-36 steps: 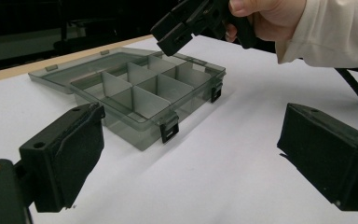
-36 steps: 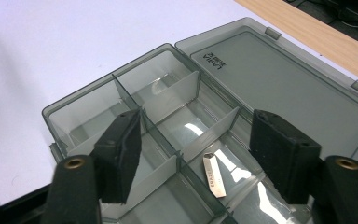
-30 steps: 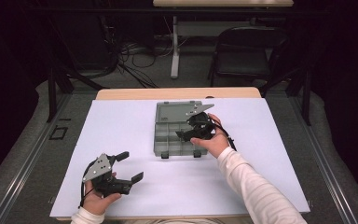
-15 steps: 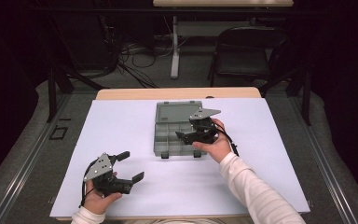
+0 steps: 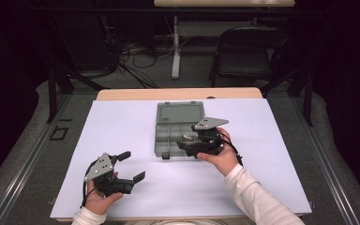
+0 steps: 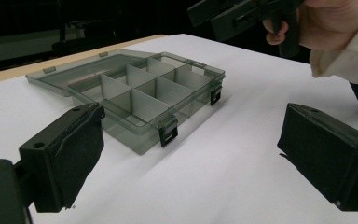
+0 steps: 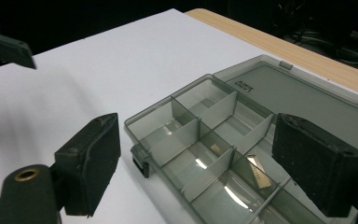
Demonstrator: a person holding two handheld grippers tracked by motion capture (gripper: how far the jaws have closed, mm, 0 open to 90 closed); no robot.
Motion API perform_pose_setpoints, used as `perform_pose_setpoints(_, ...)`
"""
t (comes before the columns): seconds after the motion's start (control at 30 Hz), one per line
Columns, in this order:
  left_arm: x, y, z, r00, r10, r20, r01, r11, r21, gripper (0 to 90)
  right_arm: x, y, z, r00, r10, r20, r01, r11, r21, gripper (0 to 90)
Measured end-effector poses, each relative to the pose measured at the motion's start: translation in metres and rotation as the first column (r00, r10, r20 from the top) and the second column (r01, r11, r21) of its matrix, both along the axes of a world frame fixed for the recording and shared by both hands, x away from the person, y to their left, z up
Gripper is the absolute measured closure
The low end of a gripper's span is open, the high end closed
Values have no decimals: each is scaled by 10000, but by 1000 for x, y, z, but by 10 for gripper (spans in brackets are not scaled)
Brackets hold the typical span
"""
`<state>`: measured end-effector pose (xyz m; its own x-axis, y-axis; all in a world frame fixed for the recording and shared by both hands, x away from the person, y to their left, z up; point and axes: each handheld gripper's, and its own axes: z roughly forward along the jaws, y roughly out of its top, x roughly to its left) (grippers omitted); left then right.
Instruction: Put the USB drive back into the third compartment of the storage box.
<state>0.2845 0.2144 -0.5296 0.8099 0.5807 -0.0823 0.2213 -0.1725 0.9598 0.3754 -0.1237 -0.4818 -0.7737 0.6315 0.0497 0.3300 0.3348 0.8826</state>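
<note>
1. The open grey box sits mid-table on the white sheet, lid laid flat behind, dividers up, two latches facing the person.
2. The right claw hovers over the box's near right part – jaws spread, gripping nothing. In the right gripper view a small metal piece lies in one compartment between the jaws, and a second pale bit lies in the compartment just beside.
3. The left claw is well apart at the near left of the table, jaws released, empty, pointed toward the box.
4. Step in hand, as a guess: the right claw is lining up over a compartment – either to pick the metal piece or just after dropping it; cannot tell which.
5. A pick would call for lowering between the dividers, jaws straddling the flat piece, then closing gently. The walls are tight, so the angle matters.
</note>
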Motion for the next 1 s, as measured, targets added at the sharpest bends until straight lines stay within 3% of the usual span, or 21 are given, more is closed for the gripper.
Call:
perform_pose_setpoints(0.4, 3, 4, -2, 9973, 613, -404, -624, 9977, -279, 66, -38, -26, 6, 9992, -94, 376, 77, 9989, 460, 146)
perform_pose_setpoints(0.83, 5, 9, -3, 9952, 728, -655, -771, 9949, -657, 64, -81, -67, -13, 9918, -1145, 569, 1128, 9931, 317, 143)
perform_pose_setpoints(1.0, 5, 9, -2, 9956, 681, -637, -722, 9953, -647, 63, -90, -81, -22, 9877, -1487, 480, 1457, 9874, 612, 143)
